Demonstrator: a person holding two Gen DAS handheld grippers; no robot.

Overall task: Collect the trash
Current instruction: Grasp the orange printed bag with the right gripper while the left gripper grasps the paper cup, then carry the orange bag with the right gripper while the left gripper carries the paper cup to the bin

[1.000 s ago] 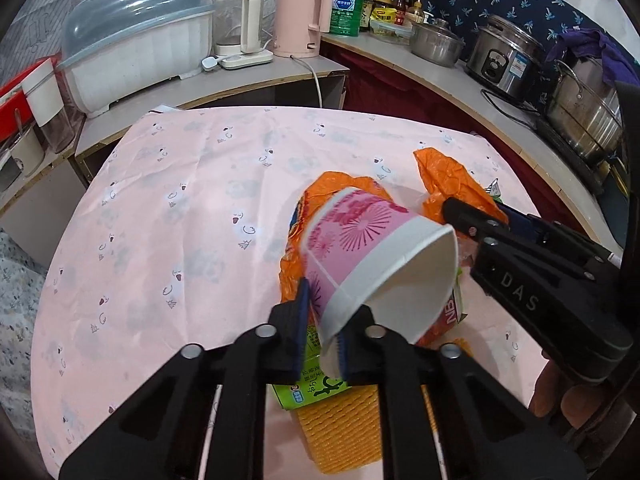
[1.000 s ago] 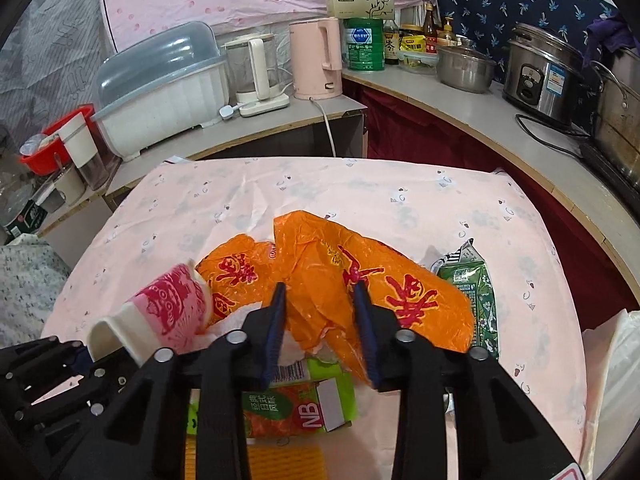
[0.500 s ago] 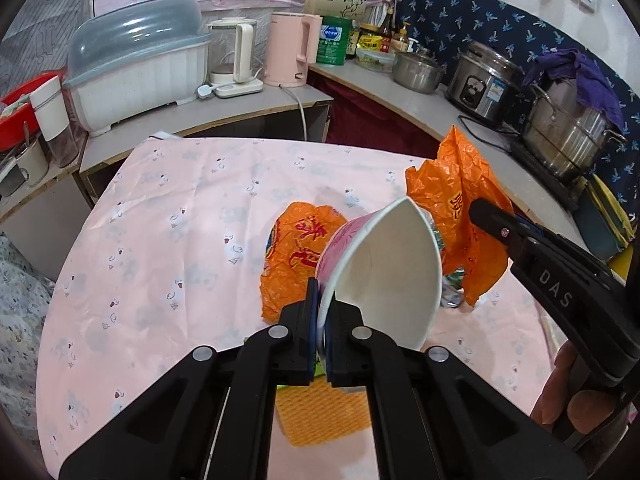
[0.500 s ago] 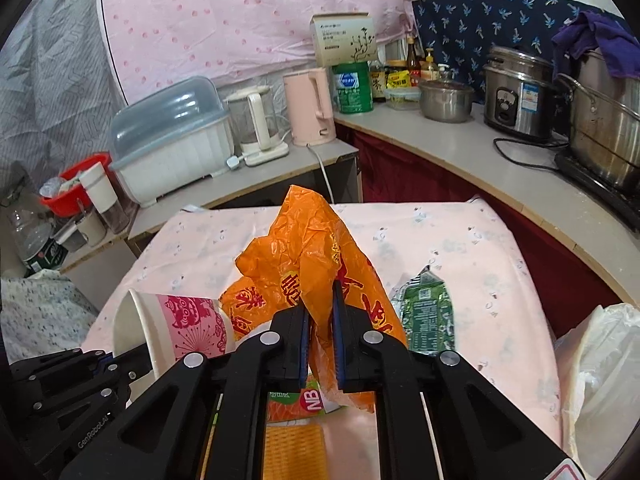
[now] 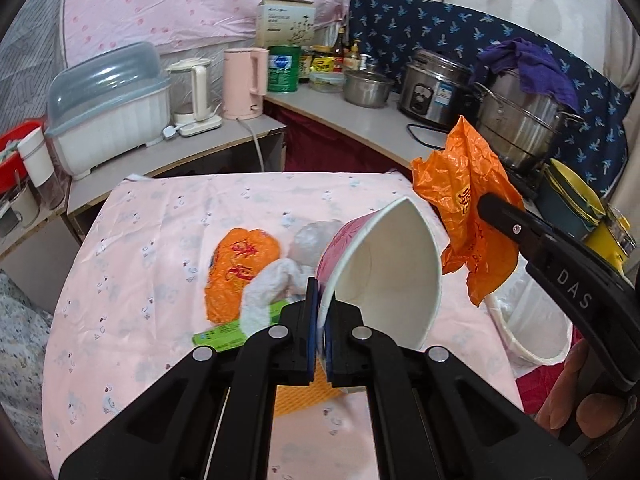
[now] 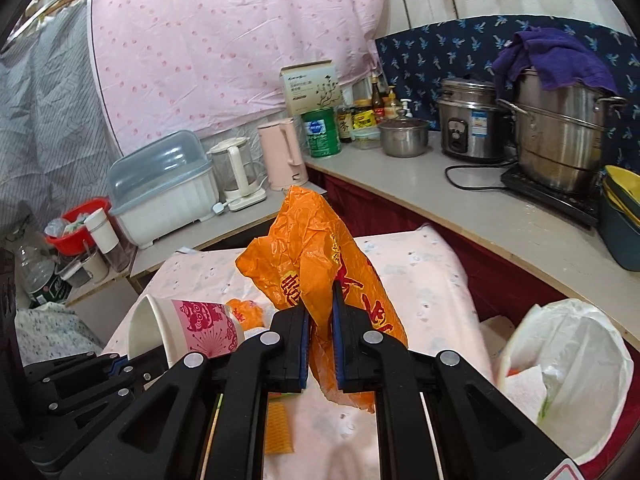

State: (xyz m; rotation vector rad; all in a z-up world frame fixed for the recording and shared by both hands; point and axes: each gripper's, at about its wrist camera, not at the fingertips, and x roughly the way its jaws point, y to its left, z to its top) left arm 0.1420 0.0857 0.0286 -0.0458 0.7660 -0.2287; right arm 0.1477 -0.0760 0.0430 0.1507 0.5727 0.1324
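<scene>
Jaws on both grippers are clenched on trash: the left gripper [image 5: 321, 332] pinches the thin rim of a paper cup [image 5: 384, 276], and the right gripper [image 6: 320, 344] nips a fold of a crinkled orange plastic bag [image 6: 320, 264], both held up above the table [image 5: 160, 220].

Widest of all is the table, draped in a smooth pale pink cloth with small printed motifs. Just off its right edge stands a round bin lined with a thin, wrinkled white bag [image 6: 568, 364], its mouth gaping, with pale paper inside.

The held orange bag hangs in sharp, glossy creases with red characters printed on it. The cup is a tapered cone of stiff paper, plain white inside and pink with a red pattern outside, tipped on its side with its mouth turned toward the left camera.

On the cloth lie a second crumpled orange bag [image 5: 240, 272], a soft white wad of tissue [image 5: 268, 288] touching it, a cloudy clear plastic lump [image 5: 310, 240] behind the cup, a flat green carton [image 5: 224, 336] and a ribbed yellow-orange sheet [image 6: 278, 432]
</scene>
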